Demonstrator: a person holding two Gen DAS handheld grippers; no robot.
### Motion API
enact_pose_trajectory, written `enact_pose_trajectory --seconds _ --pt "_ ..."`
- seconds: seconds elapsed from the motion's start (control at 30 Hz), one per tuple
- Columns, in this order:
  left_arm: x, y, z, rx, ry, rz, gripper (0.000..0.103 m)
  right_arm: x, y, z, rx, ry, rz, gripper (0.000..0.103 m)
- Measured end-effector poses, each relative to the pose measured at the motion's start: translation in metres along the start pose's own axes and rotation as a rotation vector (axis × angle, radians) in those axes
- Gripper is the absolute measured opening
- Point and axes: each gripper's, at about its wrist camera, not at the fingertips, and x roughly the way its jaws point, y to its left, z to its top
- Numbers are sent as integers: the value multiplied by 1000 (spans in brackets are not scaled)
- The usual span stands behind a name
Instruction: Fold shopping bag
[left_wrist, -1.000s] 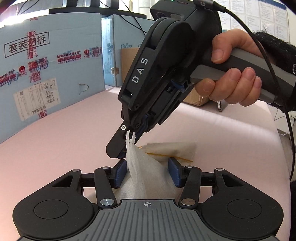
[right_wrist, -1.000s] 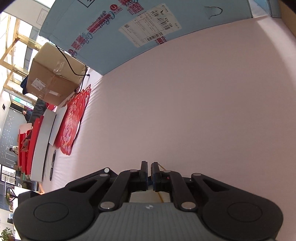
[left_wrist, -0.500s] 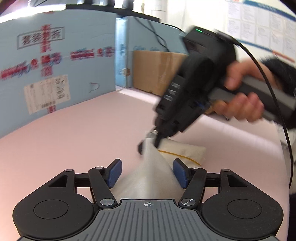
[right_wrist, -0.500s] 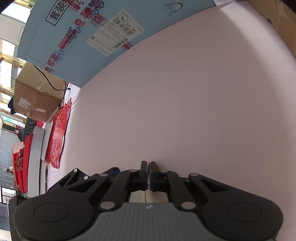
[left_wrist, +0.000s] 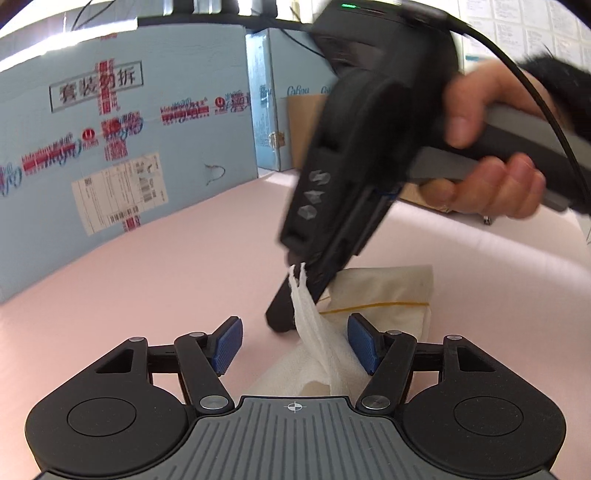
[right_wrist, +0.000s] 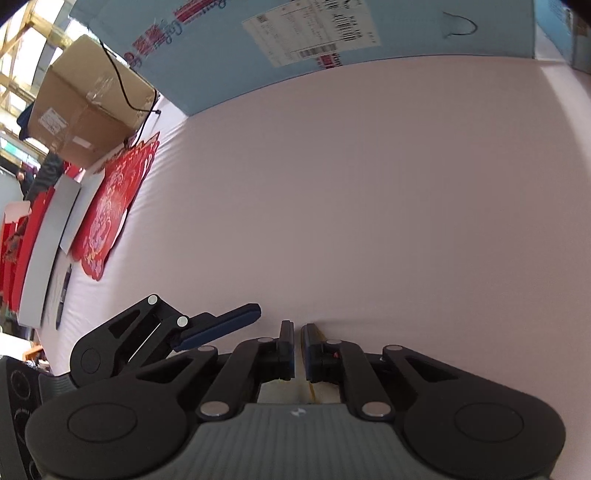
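- Left wrist view: left gripper (left_wrist: 293, 341) spread wide over the white shopping bag (left_wrist: 384, 295) on the pink table (left_wrist: 147, 273); right gripper (left_wrist: 295, 291) pinches a raised fold.
- Right wrist view: right gripper's fingers nearly closed on bag cloth.

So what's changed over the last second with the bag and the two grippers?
The left gripper has opened wider, its blue pads now clear of the white fabric shopping bag. The right gripper, shut on the bag's pinched edge, has tilted and shifted slightly, keeping the fabric lifted. The rest of the bag still lies on the pink table.
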Motion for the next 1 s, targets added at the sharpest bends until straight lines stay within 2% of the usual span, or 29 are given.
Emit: enact_pose_trajectory --seconds 0.17,0.23,0.33,0.57,0.63,0.7,0.8,0.87,1.0 --pt "-6 -22 0 119 -31 71 62 -9 26 1 -183 154 -112 15" --pt "-6 -26 0 147 -40 83 62 -14 37 -2 -232 193 -152 28" --pt "-7 -26 1 150 -45 77 62 -20 49 -9 -278 213 -179 40" --pt "-6 -26 2 155 -44 75 62 -50 70 -19 -346 156 -238 58" --pt "-6 -23 2 147 -41 59 62 -62 68 -22 -335 106 -228 58" --pt "-7 -16 2 127 -35 31 63 -75 54 -27 -292 17 -202 61" --pt "-7 -5 2 85 -25 -17 63 -80 15 -39 -165 -89 -131 55" --pt "-9 -7 3 93 -24 -4 63 -72 -8 -48 -93 -108 -80 48" --pt "-14 -9 3 108 -22 22 63 -54 -40 -64 13 -164 47 22"
